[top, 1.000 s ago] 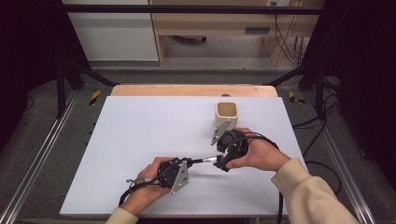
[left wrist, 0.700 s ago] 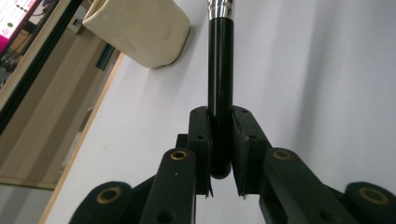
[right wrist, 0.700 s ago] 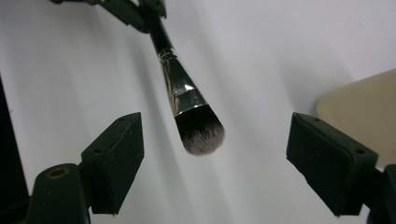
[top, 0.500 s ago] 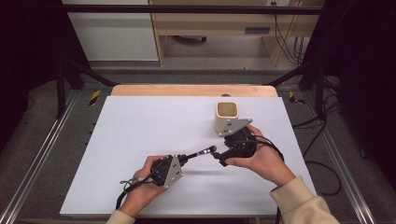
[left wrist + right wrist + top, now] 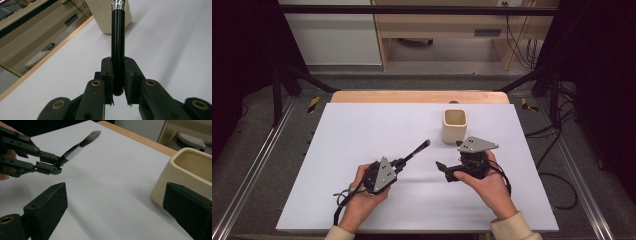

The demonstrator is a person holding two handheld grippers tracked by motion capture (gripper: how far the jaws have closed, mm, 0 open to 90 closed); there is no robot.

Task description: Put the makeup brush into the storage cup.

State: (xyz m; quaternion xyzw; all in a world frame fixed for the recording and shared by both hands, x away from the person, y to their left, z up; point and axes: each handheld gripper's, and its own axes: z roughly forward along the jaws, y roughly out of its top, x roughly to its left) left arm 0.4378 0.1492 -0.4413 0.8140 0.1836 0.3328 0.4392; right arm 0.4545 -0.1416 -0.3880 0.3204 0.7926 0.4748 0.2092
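The left gripper is clamping the butt end of a brush, its jaws pressed against the black handle on both sides, as the left gripper view confirms. In the high view the brush is projecting from that gripper up and toward the cup, its tip ending short of the cup and below-left of it, clear of the table surface. In the left gripper view the handle is running straight up from between the jaws to a silver ferrule, with the cream cup standing behind it. In the right gripper view the brush is showing a white-silver ferrule and a dark, soft bristle head, slightly blurred, and the left gripper is appearing at the left edge of that view, holding it.

The right gripper is sitting just in front of the cup, on the person's side of it, with its grey three-cornered plate uppermost and its jaws pointing toward the left gripper. Its jaws are standing wide apart and are gripping nothing; in the right gripper view one jaw is lying over bare table and the other is overlapping the near wall of the cup. Whether that jaw is touching the cup cannot be told.

The cup is standing upright on the white table, toward the far edge, its square mouth open and its interior showing nothing inside. The person's left hand and right hand are each wrapping a gripper body, nearer the person than the cup.
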